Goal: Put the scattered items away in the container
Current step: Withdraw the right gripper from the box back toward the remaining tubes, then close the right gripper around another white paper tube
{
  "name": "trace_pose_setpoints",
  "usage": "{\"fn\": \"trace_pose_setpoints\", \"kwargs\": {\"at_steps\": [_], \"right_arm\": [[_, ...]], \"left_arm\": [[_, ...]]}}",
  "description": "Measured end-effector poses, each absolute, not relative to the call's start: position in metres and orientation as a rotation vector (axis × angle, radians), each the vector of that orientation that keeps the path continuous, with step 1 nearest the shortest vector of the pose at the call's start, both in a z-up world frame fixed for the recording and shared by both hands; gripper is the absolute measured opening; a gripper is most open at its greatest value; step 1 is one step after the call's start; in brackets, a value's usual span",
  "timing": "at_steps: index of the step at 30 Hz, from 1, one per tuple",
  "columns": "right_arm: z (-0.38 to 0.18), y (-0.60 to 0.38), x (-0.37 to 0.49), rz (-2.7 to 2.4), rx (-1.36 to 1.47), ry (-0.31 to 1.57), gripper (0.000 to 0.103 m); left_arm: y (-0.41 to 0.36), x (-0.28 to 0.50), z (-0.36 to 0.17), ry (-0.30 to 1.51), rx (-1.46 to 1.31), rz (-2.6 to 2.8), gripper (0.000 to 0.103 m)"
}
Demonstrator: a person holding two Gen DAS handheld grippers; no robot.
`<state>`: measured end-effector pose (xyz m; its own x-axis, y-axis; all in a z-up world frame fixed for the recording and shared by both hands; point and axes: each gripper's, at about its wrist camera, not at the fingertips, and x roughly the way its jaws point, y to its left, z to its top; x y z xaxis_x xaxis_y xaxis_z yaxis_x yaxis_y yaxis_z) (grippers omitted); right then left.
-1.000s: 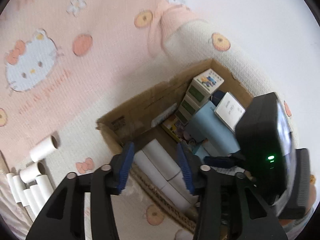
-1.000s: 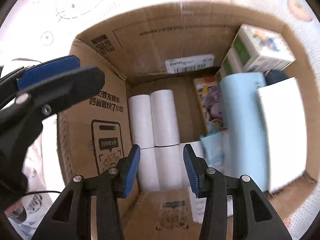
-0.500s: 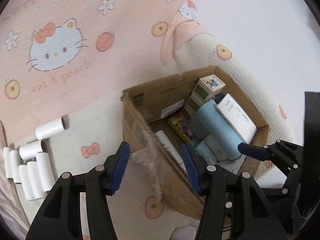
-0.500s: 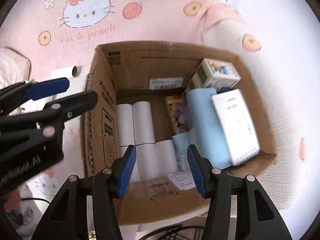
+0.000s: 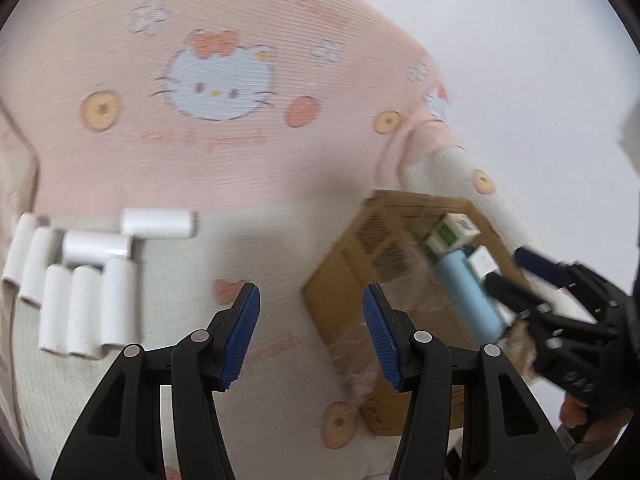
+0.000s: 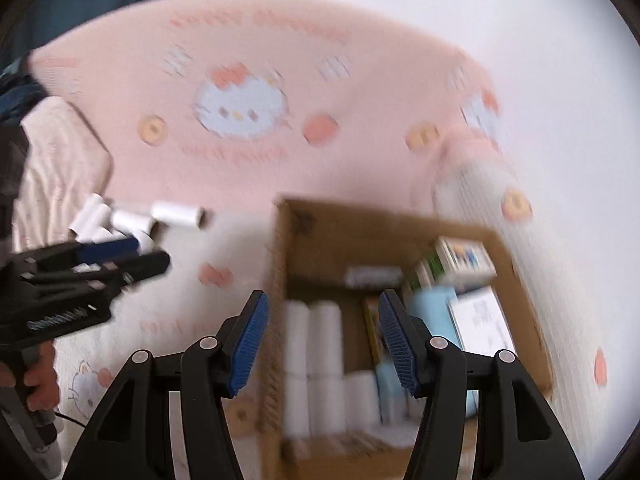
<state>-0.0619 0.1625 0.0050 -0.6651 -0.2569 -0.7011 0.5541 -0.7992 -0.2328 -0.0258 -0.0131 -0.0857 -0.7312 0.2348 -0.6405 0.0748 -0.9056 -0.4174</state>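
Observation:
Several white paper rolls [image 5: 88, 300] lie scattered on the blanket, left of my left gripper [image 5: 310, 332], which is open and empty above the blanket. The cardboard box [image 5: 360, 264] stands to its right, and the right gripper [image 5: 514, 272] hovers over its far side. In the right wrist view my right gripper [image 6: 324, 340] hangs above the box [image 6: 320, 236], its jaws opening with nothing between them. White rolls [image 6: 316, 360] lie packed in the box's left half. The left gripper [image 6: 148, 254] is off to the left, in front of the loose rolls [image 6: 120, 220].
The box also holds a light blue pack [image 5: 468, 296], a white booklet [image 6: 480, 320] and a green-and-white carton [image 5: 448, 236]. A pink cartoon-cat blanket [image 5: 220, 80] covers the surface, bunched behind the box. A white wall [image 5: 520, 60] is beyond. A hand [image 6: 36, 380] grips the left tool.
My left gripper has swung left, away from the box and toward the loose rolls. My right gripper has risen out of the box and its jaws have widened.

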Motion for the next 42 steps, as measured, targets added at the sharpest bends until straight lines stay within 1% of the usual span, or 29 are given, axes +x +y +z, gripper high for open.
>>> {"fn": "trace_pose_setpoints", "kwargs": {"at_steps": [1,4,5,6,9,11,13,16,17,18,19,20,21,23,26,30,31,32,33,34,35,42], "right_arm": [[0.004,0.158,-0.059,-2.435,0.888,0.604,0.056],[-0.002,0.148,-0.051,-2.396,0.758,0.567,0.062],[-0.007,0.144,-0.050,-2.371,0.723,0.530,0.066],[-0.013,0.134,-0.048,-2.340,0.705,0.496,0.067],[-0.036,0.124,-0.046,-2.228,0.745,0.419,0.067],[-0.055,0.109,-0.047,-2.163,0.790,0.427,0.067],[-0.069,0.097,-0.046,-2.145,0.785,0.481,0.067],[-0.087,0.077,-0.035,-2.137,0.721,0.566,0.067],[-0.093,0.069,-0.029,-2.113,0.695,0.563,0.067],[-0.098,0.066,-0.027,-2.094,0.664,0.558,0.067],[-0.103,0.063,-0.023,-2.078,0.614,0.575,0.067],[-0.110,0.056,-0.016,-2.066,0.529,0.626,0.067],[-0.115,0.053,-0.011,-2.064,0.465,0.673,0.067],[-0.128,0.045,-0.002,-2.049,0.387,0.752,0.067],[-0.143,0.033,0.001,-1.991,0.439,0.768,0.067],[-0.163,0.022,-0.009,-1.950,0.541,0.690,0.067],[-0.168,0.018,-0.014,-1.943,0.569,0.685,0.067],[-0.173,0.014,-0.018,-1.939,0.600,0.684,0.067],[-0.177,0.012,-0.023,-1.941,0.626,0.676,0.067],[-0.180,0.010,-0.028,-1.942,0.643,0.660,0.067],[-0.183,0.010,-0.034,-1.945,0.657,0.634,0.067],[-0.196,0.010,-0.061,-1.921,0.828,0.470,0.067]], "left_arm": [[-0.018,-0.021,-0.089,-0.643,-1.106,2.788,0.058],[-0.035,-0.004,-0.102,-0.649,-1.091,2.843,0.058],[-0.042,0.002,-0.108,-0.679,-1.095,2.853,0.058],[-0.049,0.006,-0.114,-0.715,-1.105,2.856,0.057],[-0.075,0.016,-0.135,-0.867,-1.187,2.856,0.055],[-0.094,0.022,-0.147,-0.962,-1.235,2.860,0.053],[-0.108,0.028,-0.154,-1.037,-1.252,2.863,0.052],[-0.125,0.032,-0.162,-1.104,-1.235,2.878,0.044],[-0.128,0.033,-0.164,-1.101,-1.230,2.895,0.036],[-0.131,0.033,-0.166,-1.091,-1.232,2.910,0.030],[-0.133,0.033,-0.167,-1.080,-1.236,2.914,0.027],[-0.135,0.033,-0.169,-1.073,-1.239,2.916,0.021],[-0.136,0.034,-0.171,-1.068,-1.241,2.919,0.019],[-0.138,0.034,-0.176,-1.064,-1.254,2.923,0.019],[-0.139,0.032,-0.185,-1.055,-1.301,2.918,0.019],[-0.146,0.026,-0.192,-1.100,-1.340,2.871,0.019],[-0.149,0.024,-0.194,-1.118,-1.350,2.853,0.021],[-0.150,0.022,-0.196,-1.128,-1.377,2.838,0.032],[-0.152,0.020,-0.199,-1.138,-1.408,2.829,0.048],[-0.153,0.019,-0.200,-1.145,-1.417,2.824,0.052],[-0.154,0.018,-0.201,-1.149,-1.409,2.817,0.053],[-0.152,0.007,-0.202,-1.155,-1.370,2.787,0.053]]}}
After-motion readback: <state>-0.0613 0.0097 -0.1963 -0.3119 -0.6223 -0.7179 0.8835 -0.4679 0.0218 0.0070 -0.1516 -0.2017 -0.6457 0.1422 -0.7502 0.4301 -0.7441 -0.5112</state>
